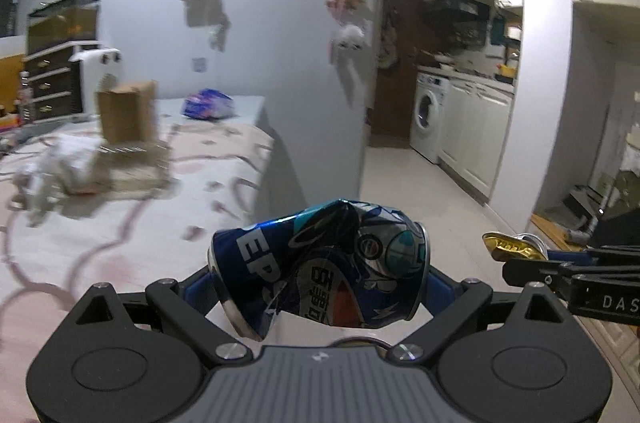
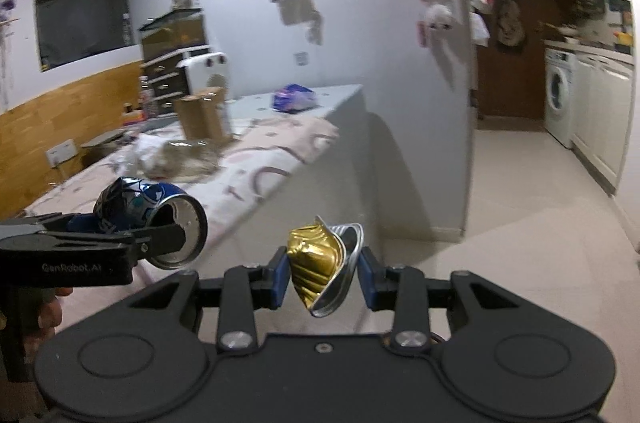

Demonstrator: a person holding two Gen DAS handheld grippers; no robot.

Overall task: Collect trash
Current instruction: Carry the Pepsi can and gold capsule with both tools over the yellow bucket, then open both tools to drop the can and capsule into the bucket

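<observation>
My left gripper (image 1: 320,279) is shut on a crushed blue soda can (image 1: 320,263), held sideways in the air past the table's edge. The can also shows at the left of the right wrist view (image 2: 148,215). My right gripper (image 2: 325,271) is shut on a crushed gold coffee capsule (image 2: 318,259) with a silver rim. The capsule shows at the right of the left wrist view (image 1: 514,246). Both grippers hang side by side above the floor. On the table (image 1: 120,223) lie crumpled white paper (image 1: 60,163), a brown cardboard box (image 1: 127,115) and a purple wrapper (image 1: 208,104).
A grey wall corner (image 1: 360,83) stands just ahead. Right of it a tiled floor (image 1: 420,191) leads into a kitchen with a washing machine (image 1: 430,115) and white cabinets (image 1: 476,131). A dark drawer unit (image 1: 52,79) stands at the far left.
</observation>
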